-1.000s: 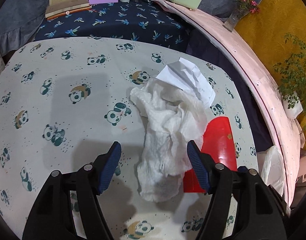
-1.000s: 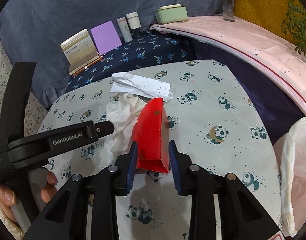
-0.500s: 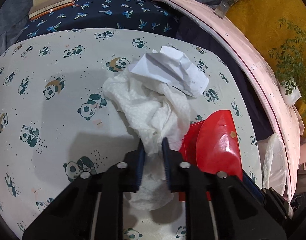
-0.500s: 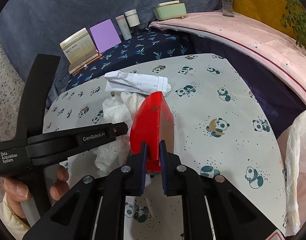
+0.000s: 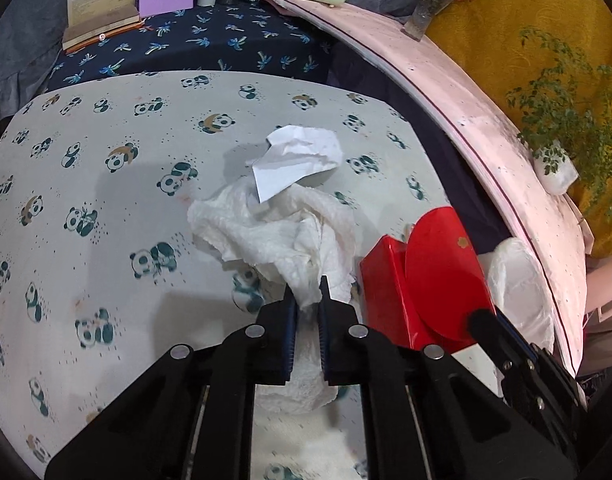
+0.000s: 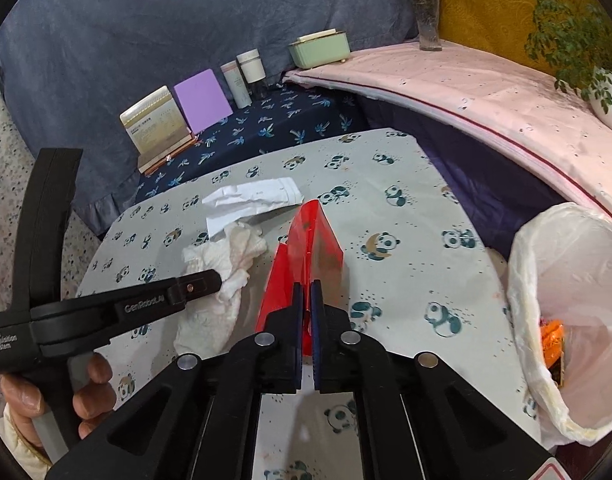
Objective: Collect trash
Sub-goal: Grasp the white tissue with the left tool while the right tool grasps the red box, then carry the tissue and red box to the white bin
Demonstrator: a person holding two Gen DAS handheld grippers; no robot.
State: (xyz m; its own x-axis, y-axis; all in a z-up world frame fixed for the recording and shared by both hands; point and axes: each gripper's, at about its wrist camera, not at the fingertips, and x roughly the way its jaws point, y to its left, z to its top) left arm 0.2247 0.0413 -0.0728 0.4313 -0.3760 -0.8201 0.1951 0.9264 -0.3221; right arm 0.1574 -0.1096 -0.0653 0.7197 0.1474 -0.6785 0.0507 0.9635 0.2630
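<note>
both pairs of jaws, open around their targets a second ago, have since closed and both pieces have shifted toward the bin side of the table: the left gripper (image 5: 305, 290) is still closing, its pads already pinching a fold of the crumpled tissue (image 5: 281, 232), while the right gripper (image 6: 306, 292) is clamped tight on the near edge of the red carton (image 6: 310, 252). the tissue trails over the panda tablecloth (image 5: 105, 200), touching the creased white paper (image 5: 297, 160) that lies just behind it and is not yet held. soft and almost weightless, the tissue should hang limp from any bunched fold, though a thin pinch could tear or slip free. light but stiffer, the carton looks squashed flat where the pads meet, so an edge grip seems sound, yet its glossy skin may slide. the lined trash bin (image 6: 562, 320) stands just beside the table on the right, mouth open, with orange waste already inside
</note>
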